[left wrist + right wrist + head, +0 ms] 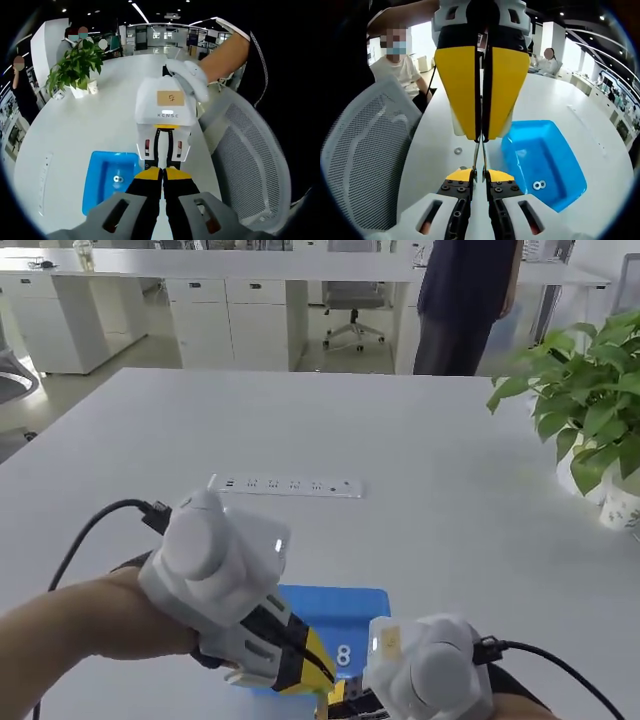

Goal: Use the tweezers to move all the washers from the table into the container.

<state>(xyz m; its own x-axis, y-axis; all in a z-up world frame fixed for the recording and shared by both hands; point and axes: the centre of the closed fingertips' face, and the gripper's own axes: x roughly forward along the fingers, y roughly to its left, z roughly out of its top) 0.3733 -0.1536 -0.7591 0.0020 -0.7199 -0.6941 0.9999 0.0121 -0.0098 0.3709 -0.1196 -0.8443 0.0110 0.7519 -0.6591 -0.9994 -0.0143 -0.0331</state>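
Note:
The thin metal tweezers [479, 152] run between my two grippers, which face each other tip to tip over the table's near edge. My left gripper [162, 173] is shut, and its yellow jaws clamp the tweezers' far end in the right gripper view. My right gripper [479, 176] is shut on the near end. The blue container [555, 150] lies just beside them with two touching washers [538, 185] inside. One loose washer [458, 150] lies on the white table under the left gripper. In the head view the left gripper [305, 665] and right gripper [350, 695] meet at the container [330, 605].
A white power strip [285, 486] lies mid-table beyond the container. A potted plant [590, 410] stands at the right edge. A mesh chair back [250, 160] is close behind the near table edge. A person [465, 300] stands past the far side.

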